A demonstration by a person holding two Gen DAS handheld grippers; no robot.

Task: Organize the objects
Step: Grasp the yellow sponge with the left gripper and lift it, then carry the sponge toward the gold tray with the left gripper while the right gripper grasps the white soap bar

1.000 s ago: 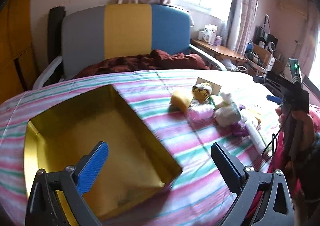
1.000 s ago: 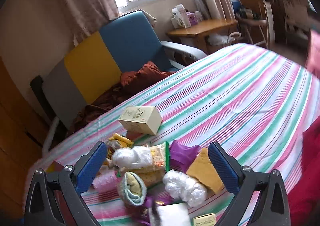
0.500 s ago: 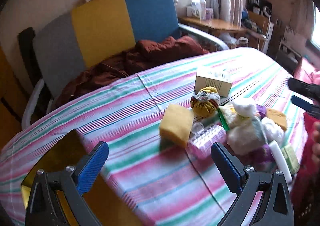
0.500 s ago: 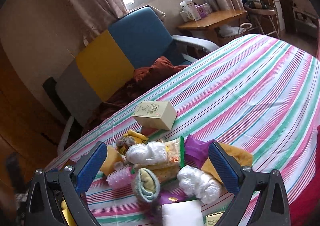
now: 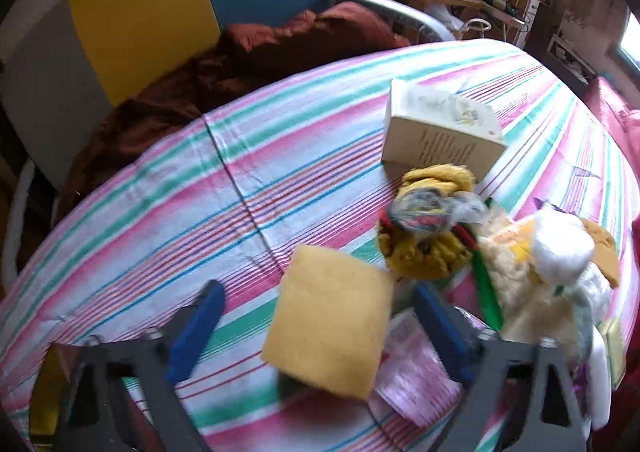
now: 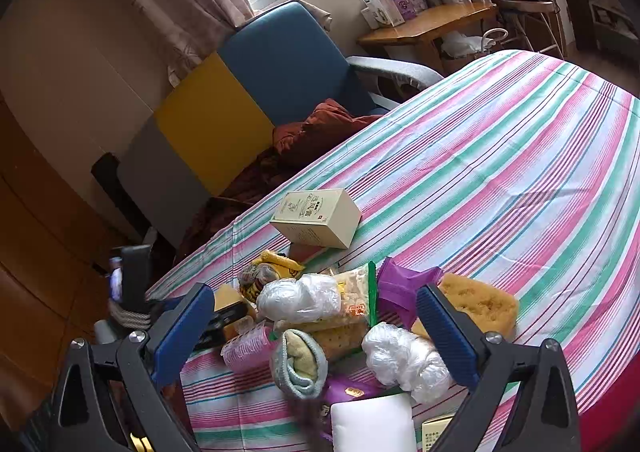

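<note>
A pile of small items lies on the striped tablecloth (image 5: pixel 280 156). My left gripper (image 5: pixel 318 328) is open, its blue fingers on either side of a yellow sponge (image 5: pixel 332 324). Behind the sponge are a yellow patterned bundle (image 5: pixel 428 228), a cream box (image 5: pixel 440 132) and a pink packet (image 5: pixel 412 380). My right gripper (image 6: pixel 316 332) is open and empty above the pile: plastic-wrapped white bundles (image 6: pixel 300 298), a biscuit packet (image 6: pixel 352 304), a purple wrapper (image 6: pixel 400 284), a porous yellow sponge (image 6: pixel 480 304) and a rolled cloth (image 6: pixel 300 364). The cream box (image 6: pixel 320 218) lies behind them.
A grey, yellow and blue chair (image 6: pixel 224 120) with a dark red blanket (image 6: pixel 316 132) stands behind the table. A wooden side table (image 6: pixel 432 20) with small boxes is by the window. The gold tin's corner (image 5: pixel 44 384) shows at lower left. The left gripper (image 6: pixel 224 316) shows in the right wrist view.
My left gripper has swung right from over the gold tin to the pile and now straddles the yellow sponge. My right gripper has drawn slightly back; it stays open.
</note>
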